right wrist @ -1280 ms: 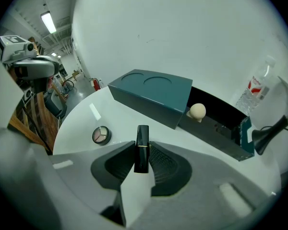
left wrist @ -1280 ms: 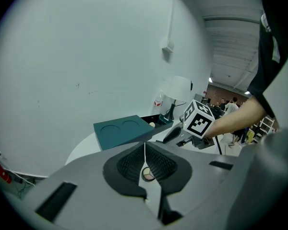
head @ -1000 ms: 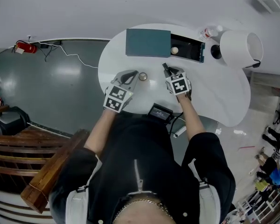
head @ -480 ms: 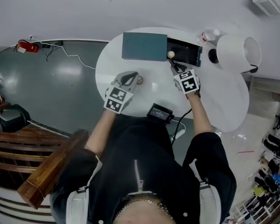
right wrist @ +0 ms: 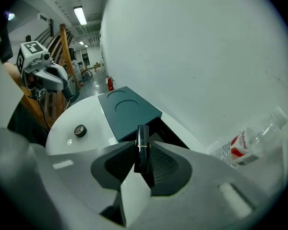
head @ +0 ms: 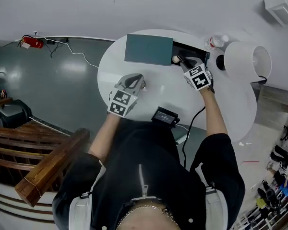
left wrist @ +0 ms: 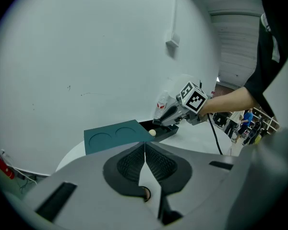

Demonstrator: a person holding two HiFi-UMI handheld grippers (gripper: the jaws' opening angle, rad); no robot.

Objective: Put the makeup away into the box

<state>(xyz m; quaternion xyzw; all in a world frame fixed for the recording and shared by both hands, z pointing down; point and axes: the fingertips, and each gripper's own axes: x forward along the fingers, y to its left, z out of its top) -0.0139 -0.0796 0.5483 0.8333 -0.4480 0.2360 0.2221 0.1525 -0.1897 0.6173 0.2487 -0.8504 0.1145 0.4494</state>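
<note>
Lipstick (right wrist: 142, 147) moved most. The right gripper (head: 181, 60), jaws clenched on it, had swung from the middle of the worktop (head: 158, 96) to just over the open box (head: 192, 49), so a release looked near. The left gripper (head: 138, 83), jaws pressed together on nothing, sat beside a small round pot (right wrist: 80, 131) — not yet stowed.

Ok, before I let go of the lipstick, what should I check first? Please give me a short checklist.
1. Lipstick gripped in right gripper: ok.
2. Lid slid aside, box open: ok.
3. Right gripper above the opening: ok.
4. Free room inside beside the ball: cannot tell, too dark.
5. Left gripper shut, empty, away from the box: ok.
6. Round jar put away: not ok, it lies on the table.
</note>
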